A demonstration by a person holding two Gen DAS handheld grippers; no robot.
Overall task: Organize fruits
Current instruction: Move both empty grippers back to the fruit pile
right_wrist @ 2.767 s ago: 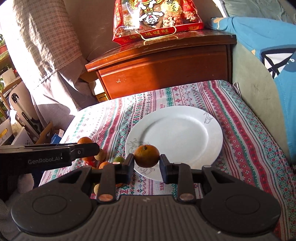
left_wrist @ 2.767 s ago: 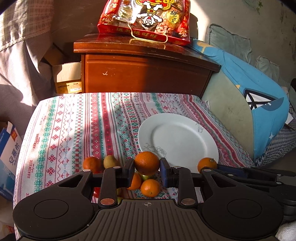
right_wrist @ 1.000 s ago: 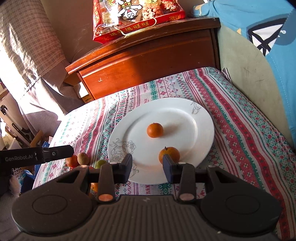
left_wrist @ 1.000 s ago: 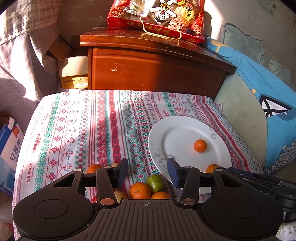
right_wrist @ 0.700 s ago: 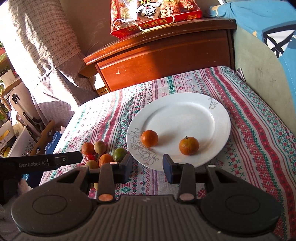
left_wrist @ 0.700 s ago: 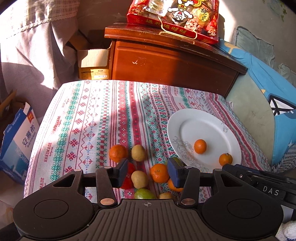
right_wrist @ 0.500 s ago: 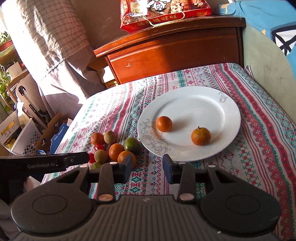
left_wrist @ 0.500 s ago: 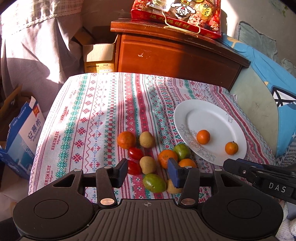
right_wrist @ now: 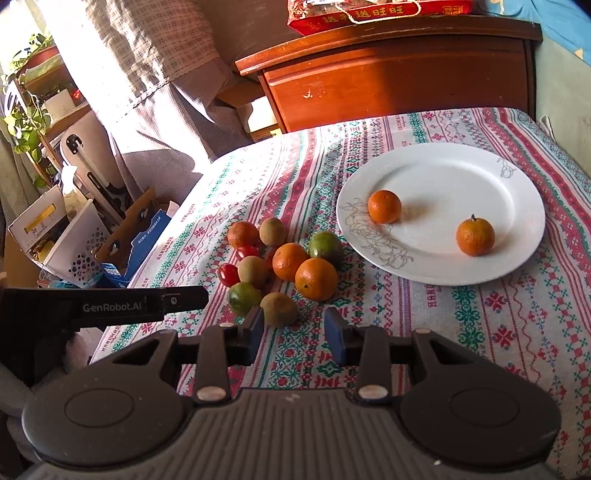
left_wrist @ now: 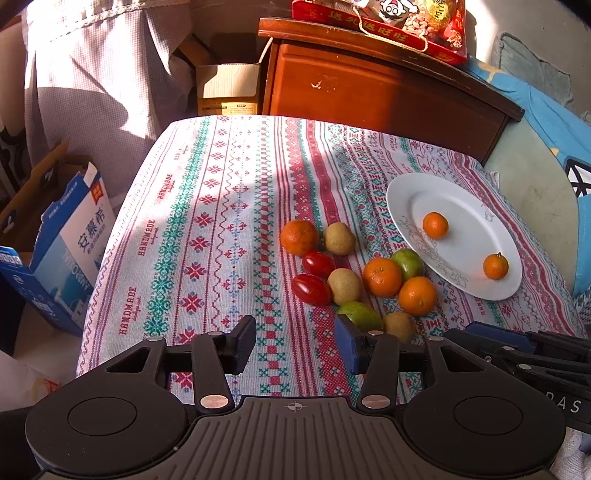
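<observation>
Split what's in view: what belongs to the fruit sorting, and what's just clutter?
Job:
white plate with two oranges
loose fruit pile on the tablecloth
left gripper and right gripper, jaws open

Clutter:
wooden nightstand
red snack bag
blue carton

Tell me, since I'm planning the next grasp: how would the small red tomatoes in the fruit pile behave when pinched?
The two red tomatoes look glossy and oblong, so they would probably slip or roll sideways under the pads. Their thin, taut skin suggests that they bruise or split easily. They touch a brown fruit, so a nudge may shift neighbours.
</observation>
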